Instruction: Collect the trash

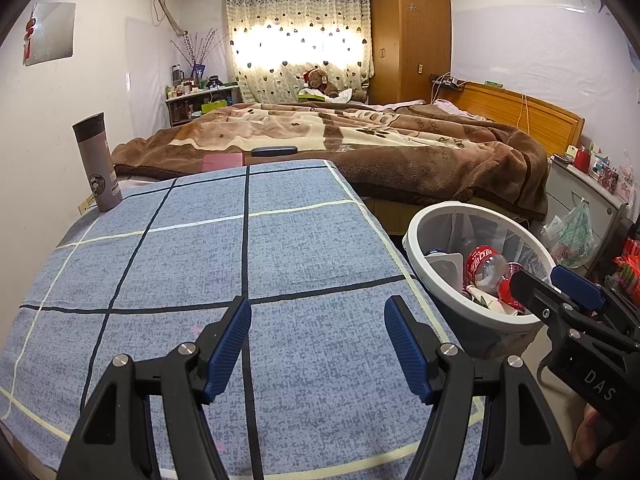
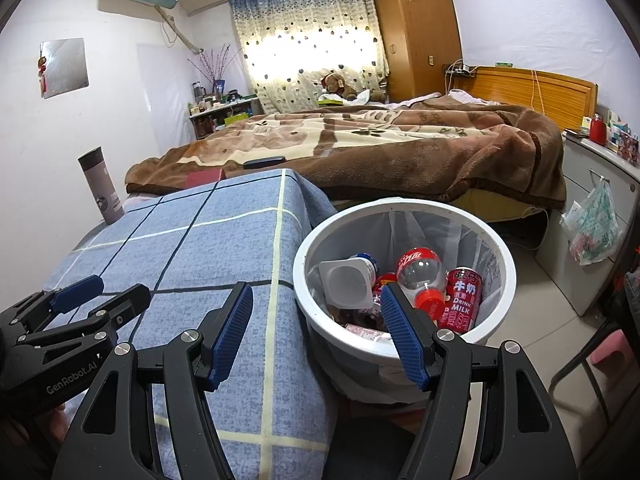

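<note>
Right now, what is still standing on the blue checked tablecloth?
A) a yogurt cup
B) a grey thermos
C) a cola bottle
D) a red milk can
B: the grey thermos stands upright at the tablecloth's far left corner, while the bottle, can and cup lie in the white bin.

Blue checked cloth-covered table top (image 1: 248, 248) — lying bare across its middle and near edge, offering open passage; tall grey cylindrical metal flask (image 1: 97, 162) standing upright at its far left corner. White round plastic waste bin (image 2: 304, 252) — standing just beside the table's right edge, mouth lying open, bottles and cans filling its lower part.
</note>
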The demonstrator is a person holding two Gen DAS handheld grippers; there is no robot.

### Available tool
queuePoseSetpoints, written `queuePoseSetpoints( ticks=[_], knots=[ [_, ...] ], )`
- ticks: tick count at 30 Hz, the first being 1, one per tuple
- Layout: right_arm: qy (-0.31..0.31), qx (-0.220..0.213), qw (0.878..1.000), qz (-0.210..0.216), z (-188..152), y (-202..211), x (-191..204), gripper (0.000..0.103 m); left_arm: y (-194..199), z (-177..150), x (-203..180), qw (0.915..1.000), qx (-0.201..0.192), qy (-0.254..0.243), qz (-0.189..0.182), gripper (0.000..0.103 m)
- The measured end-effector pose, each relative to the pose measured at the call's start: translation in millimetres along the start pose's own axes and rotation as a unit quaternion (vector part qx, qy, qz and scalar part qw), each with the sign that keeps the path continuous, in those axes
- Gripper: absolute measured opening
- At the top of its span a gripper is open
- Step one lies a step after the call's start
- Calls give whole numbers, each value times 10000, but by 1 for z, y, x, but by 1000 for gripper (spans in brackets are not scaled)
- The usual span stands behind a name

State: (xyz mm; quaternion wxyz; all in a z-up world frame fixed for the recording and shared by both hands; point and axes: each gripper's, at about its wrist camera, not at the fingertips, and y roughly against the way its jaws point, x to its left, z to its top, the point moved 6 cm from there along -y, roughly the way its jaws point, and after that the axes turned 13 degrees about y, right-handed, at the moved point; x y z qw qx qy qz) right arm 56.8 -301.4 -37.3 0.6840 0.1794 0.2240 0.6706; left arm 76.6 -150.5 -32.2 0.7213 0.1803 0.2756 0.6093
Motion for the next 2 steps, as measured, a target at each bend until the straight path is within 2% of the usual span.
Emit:
queuePoseSetpoints(
  ticks=[2],
  knots=[
    [-6, 4, 10000, 0, 0, 0, 0, 68, 0, 0, 0, 10000, -10, 4, 13, 71]
  ],
)
